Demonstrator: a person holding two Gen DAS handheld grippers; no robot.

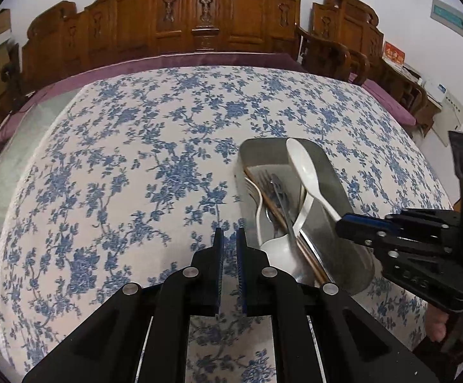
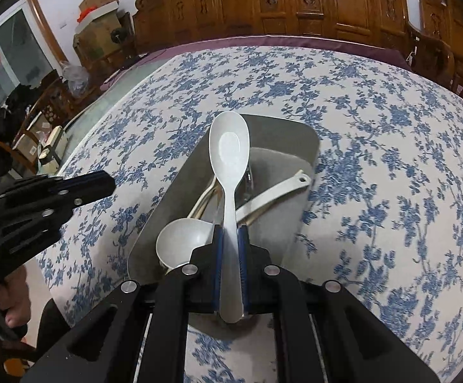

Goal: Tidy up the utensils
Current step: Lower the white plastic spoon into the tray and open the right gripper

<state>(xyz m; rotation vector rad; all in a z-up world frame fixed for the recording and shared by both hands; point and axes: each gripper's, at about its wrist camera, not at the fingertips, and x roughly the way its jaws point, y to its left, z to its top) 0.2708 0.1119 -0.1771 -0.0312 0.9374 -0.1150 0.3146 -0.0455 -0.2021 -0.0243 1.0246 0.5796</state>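
A metal tray (image 1: 330, 172) (image 2: 298, 137) sits on the blue-flowered tablecloth. It holds a white ladle (image 2: 180, 239) (image 1: 279, 249), a white fork (image 1: 253, 191), a metal fork (image 1: 277, 188) and chopsticks (image 1: 272, 207). My right gripper (image 2: 230, 233) (image 1: 343, 220) is shut on the handle of a white spoon (image 2: 229, 150) (image 1: 303, 162) and holds it above the tray, bowl pointing away. My left gripper (image 1: 229, 234) (image 2: 107, 182) is shut and empty, hovering just left of the tray.
The flowered tablecloth (image 1: 135, 166) covers a table with a purple edge (image 1: 199, 60). Carved wooden chairs (image 1: 199, 9) stand along the far side and right. Boxes and clutter (image 2: 97, 22) stand at the far left of the right wrist view.
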